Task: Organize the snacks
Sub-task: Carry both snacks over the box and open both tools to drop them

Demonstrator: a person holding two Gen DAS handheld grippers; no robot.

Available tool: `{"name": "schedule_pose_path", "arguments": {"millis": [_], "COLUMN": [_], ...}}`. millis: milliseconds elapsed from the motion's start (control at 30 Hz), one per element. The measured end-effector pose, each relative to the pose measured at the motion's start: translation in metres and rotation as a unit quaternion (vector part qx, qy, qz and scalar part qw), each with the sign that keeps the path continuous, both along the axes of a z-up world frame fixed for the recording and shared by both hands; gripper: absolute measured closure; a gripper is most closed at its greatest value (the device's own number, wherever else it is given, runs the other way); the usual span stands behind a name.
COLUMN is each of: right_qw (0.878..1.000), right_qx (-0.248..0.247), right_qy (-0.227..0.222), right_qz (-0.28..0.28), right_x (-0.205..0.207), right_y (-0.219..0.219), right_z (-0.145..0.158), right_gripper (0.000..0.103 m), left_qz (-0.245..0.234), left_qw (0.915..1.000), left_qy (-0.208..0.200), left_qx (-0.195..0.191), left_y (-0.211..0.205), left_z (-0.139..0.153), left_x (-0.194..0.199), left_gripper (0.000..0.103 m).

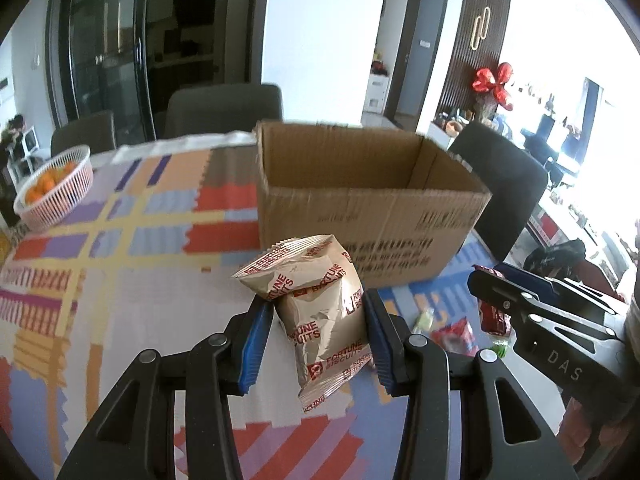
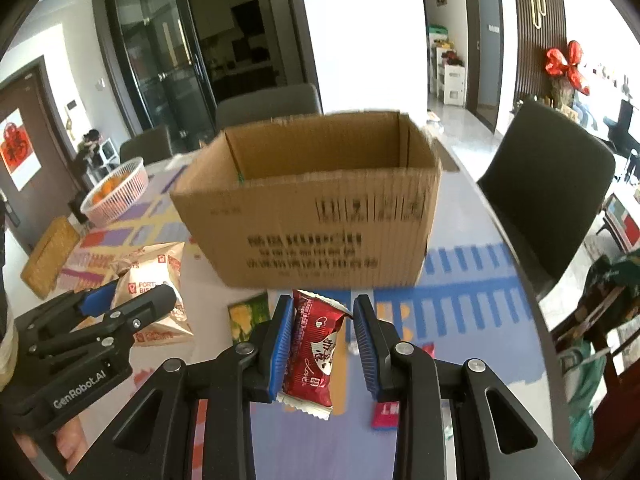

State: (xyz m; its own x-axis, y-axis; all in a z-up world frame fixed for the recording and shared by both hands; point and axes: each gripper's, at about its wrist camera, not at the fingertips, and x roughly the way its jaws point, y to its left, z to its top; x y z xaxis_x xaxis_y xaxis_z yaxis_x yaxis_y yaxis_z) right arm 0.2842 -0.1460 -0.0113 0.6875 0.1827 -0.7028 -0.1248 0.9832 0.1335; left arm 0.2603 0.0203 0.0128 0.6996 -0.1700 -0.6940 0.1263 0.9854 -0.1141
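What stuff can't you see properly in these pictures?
- Cardboard box floor: hidden by its front wall, both views.
- Box print: blurred.
- Snacks on the table under the right hand-held gripper: mostly covered by it and the red packet.
- Basket fruit: too small to name.

Both wrist cameras face the open cardboard box from close, the left one from its left; each glimpses the other gripper.

Right tongs grip red snack packet — gap beside right pad. Open cardboard box just ahead on table. Left tongs pinch beige biscuit bag at left — orange-filled basket beyond.
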Motion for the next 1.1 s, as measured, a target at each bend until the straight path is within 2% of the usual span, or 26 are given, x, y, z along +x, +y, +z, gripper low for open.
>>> {"name": "schedule_pose_path", "arguments": {"millis": [400,633,867,1100], "right_qw": [0.998,0.997,0.997,0.997], "right_qx": [0.001,-0.009,-0.016,-0.025], "right_qy": [-0.055,-0.078,-0.08,-0.07], "right_qz": [0.002,0.002,0.003,0.011], "right_x": [0.031,0.05,0.071,0.095], "right_y": [-0.007,-0.008,-0.012,-0.014], "right_z": [0.055,0.074,0.082,0.082], "right_gripper": [0.071,0.071,0.071,0.071], "left_qz": [-0.007,-0.016,-0.027,-0.032], "left_qw": [0.9987,0.9974,0.9969,0.998], "left_qy": [-0.049,-0.068,-0.069,-0.05], "left_qx": [-0.006,0.013,0.026,0.021], "left_y": [-0.008,-0.015,-0.023,-0.03], "left_z": [0.049,0.065,0.069,0.068], "left_x": [0.029,0.05,0.071,0.095], "left_gripper": [0.058,0.058,0.058,0.058]}}
